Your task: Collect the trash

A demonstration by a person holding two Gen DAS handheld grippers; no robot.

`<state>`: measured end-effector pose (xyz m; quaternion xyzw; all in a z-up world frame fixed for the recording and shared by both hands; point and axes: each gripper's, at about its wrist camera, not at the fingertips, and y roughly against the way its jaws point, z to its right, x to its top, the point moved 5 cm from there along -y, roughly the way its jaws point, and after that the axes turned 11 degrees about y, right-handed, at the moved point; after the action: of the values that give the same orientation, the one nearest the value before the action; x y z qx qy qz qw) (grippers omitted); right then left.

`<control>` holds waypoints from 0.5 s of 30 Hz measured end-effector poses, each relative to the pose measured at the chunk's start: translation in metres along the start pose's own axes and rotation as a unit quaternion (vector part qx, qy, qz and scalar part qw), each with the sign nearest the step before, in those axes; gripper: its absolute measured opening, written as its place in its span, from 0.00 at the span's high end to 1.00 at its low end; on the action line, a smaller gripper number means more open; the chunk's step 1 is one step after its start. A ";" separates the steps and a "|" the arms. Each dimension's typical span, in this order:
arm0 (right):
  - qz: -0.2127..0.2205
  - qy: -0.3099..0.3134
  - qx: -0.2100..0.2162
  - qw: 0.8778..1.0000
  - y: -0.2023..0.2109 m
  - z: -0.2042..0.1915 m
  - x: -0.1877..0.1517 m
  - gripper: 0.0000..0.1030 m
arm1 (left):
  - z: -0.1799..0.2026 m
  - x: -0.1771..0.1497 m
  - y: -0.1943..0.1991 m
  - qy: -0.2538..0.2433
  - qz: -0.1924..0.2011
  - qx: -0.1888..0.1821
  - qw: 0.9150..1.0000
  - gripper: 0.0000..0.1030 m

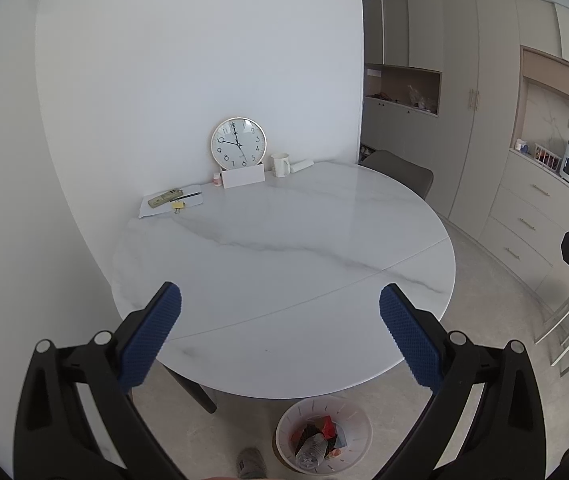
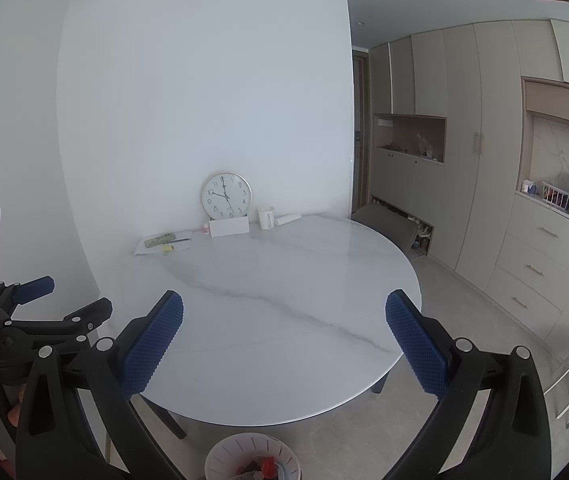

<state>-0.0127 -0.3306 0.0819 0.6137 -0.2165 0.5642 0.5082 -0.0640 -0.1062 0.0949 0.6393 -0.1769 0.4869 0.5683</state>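
Both the left gripper point(image 1: 280, 336) and right gripper point(image 2: 284, 340) hover wide open, holding nothing. Trash sits in the bin point(image 1: 324, 438) at 6 o'clock. Looks basically done; next maybe scan the table point(image 1: 284, 248).

My two grippers match — left gripper point(image 1: 280, 308) and right gripper point(image 2: 284, 314) have black frames, silver rivets and dimpled blue pads point(image 2: 152, 344).

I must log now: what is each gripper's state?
Left gripper: open, holding nothing.
Right gripper: open, holding nothing.
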 end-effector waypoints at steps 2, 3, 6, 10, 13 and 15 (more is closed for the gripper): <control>0.000 -0.002 0.001 1.000 -0.002 0.002 0.000 0.02 | 0.000 0.000 0.000 0.000 0.001 0.001 1.000 0.08; 0.000 -0.003 0.002 1.000 -0.002 0.002 0.000 0.02 | 0.000 0.000 -0.001 0.000 0.001 0.001 1.000 0.08; 0.000 -0.006 0.005 1.000 -0.002 0.002 -0.001 0.02 | 0.001 -0.001 -0.003 0.000 0.000 0.001 1.000 0.08; 0.000 -0.006 0.004 1.000 -0.003 0.003 -0.001 0.02 | 0.001 0.000 -0.004 -0.001 -0.001 0.000 1.000 0.08; 0.000 -0.008 0.004 1.000 -0.003 0.004 -0.001 0.02 | 0.001 -0.001 -0.006 -0.001 -0.001 -0.001 1.000 0.08; 0.001 -0.008 0.003 1.000 -0.003 0.004 -0.001 0.02 | 0.002 -0.002 -0.006 -0.002 -0.002 -0.001 1.000 0.08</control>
<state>-0.0087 -0.3337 0.0806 0.6198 -0.2190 0.5603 0.5039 -0.0593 -0.1066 0.0905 0.6400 -0.1770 0.4844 0.5695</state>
